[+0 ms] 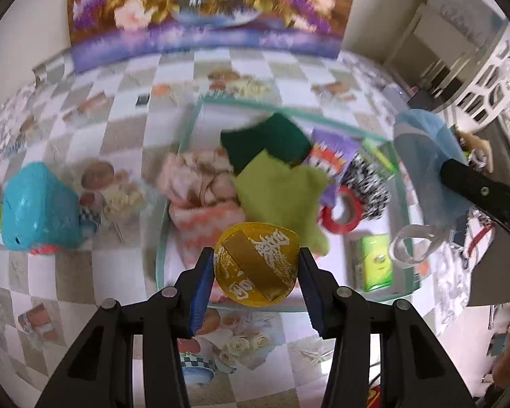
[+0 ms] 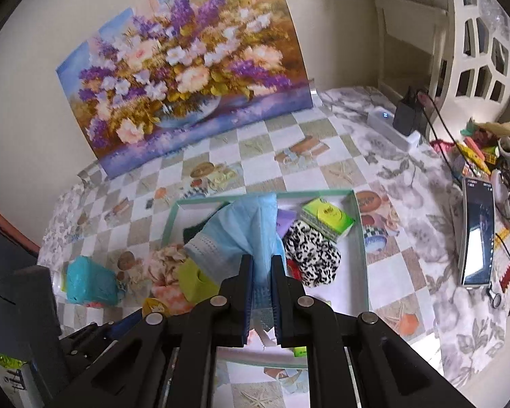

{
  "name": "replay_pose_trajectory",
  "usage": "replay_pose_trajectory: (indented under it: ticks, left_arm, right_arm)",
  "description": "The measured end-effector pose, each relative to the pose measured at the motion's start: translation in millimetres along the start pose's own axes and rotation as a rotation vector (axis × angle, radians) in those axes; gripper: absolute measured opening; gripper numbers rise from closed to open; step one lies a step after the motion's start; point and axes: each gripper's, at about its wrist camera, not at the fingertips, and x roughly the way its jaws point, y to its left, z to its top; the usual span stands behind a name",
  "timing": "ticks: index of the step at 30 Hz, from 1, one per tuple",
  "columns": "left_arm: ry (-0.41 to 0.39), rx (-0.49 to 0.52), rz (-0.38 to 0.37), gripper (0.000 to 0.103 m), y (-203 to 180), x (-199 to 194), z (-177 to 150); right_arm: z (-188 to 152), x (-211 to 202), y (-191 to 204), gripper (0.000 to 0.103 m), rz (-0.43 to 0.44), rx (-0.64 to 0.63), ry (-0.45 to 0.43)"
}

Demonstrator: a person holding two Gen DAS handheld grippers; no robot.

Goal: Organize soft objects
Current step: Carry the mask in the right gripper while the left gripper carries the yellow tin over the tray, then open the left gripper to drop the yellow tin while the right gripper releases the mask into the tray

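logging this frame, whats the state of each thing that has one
left hand-held gripper: shut on gold packet
right hand-held gripper: shut on blue mask, held over tray
phone: screen lit, flat on table
red tape: lying in tray

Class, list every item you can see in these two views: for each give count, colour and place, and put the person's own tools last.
Tray: one, white with green rim, table centre.
Cloths: two, dark green and lime, in tray.
Tape roll: one, red, in tray.
Leopard-print fabric: one, black-white, in tray.
Tissue pack: one, green, in tray.
Teal package: one, left of tray.
Flower painting: one, against wall.
Phone: one, right of tray.
Round gold packet: one, in left tool.
Face mask: one, blue, in right tool.
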Motion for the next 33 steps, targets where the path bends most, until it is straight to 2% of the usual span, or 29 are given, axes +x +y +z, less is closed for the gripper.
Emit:
replay_pose_trajectory:
  ticks: [5,10,19,24,26,29,33]
  left_arm:
    - [0.080,-0.037,0.000,0.050,7,23,-5]
    - [0.107,-0.049,0.011,0.050,11,33,-7]
    - [0.156,-0.067,0.029,0.050,14,55,-7]
    - [0.161,-0.071,0.015,0.051,11,56,-6]
    - [0.164,-0.068,0.014,0.058,12,55,-5]
    - [0.164,-0.063,0.015,0.062,14,51,-6]
    - [0.141,-0.053,-0.002,0.065,13,38,-7]
  right_arm:
    - [-12,46,-3,0.011,-0.040,0.002,0.139]
    - [-23,75,-9,0.011,-0.060,0.010,0.232]
    - [-31,96,-13,0.012,-0.086,0.014,0.296]
    - [-31,96,-14,0.013,-0.099,0.014,0.295]
    - [-31,94,-13,0.013,-0.100,0.013,0.288]
    - [-31,94,-12,0.013,-0.104,0.009,0.287]
    - [-30,87,-11,0.024,-0.108,0.005,0.269]
